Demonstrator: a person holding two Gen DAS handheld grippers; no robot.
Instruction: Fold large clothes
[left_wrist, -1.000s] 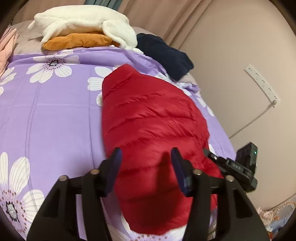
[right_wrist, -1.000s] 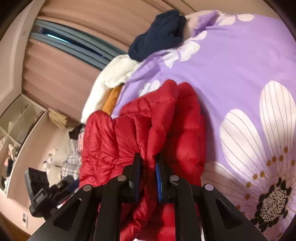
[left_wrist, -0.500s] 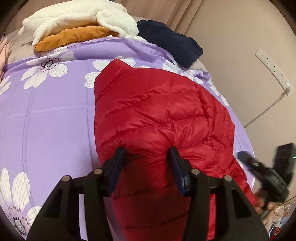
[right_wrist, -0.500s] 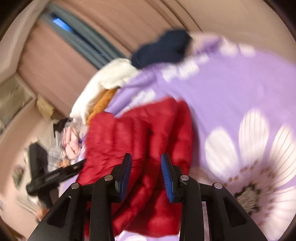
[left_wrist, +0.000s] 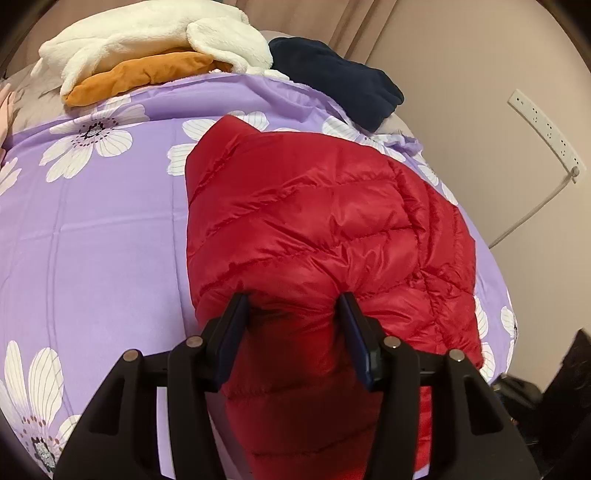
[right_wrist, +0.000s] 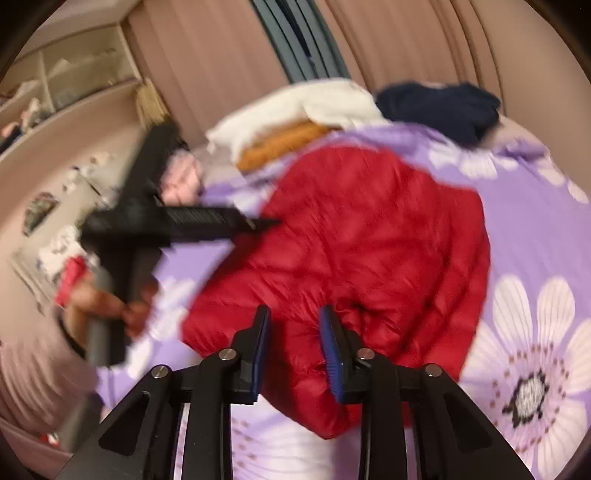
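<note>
A red puffer jacket (left_wrist: 314, 221) lies folded on the purple flowered bed cover (left_wrist: 110, 240). My left gripper (left_wrist: 292, 301) is pushed down over its near end. A puffy fold bulges between the jaws, which are opening and stand wide without clamping it. In the blurred right wrist view, the jacket (right_wrist: 369, 240) fills the middle. My right gripper (right_wrist: 294, 314) hovers above its near edge with the jaws a little apart and closing, and nothing is pinched between them. The left gripper (right_wrist: 266, 221) reaches in from the left, held by a hand (right_wrist: 110, 302).
A white fleece (left_wrist: 147, 33), an orange garment (left_wrist: 140, 74) and a navy garment (left_wrist: 340, 81) are piled at the bed's far end. A wall with a power strip (left_wrist: 543, 125) runs along the right. Shelves (right_wrist: 74, 74) and curtains stand behind.
My right gripper let go of the jacket fold, rolled upright and pulled back. The left gripper sank onto the jacket's near end, which now spreads wider on the bed.
</note>
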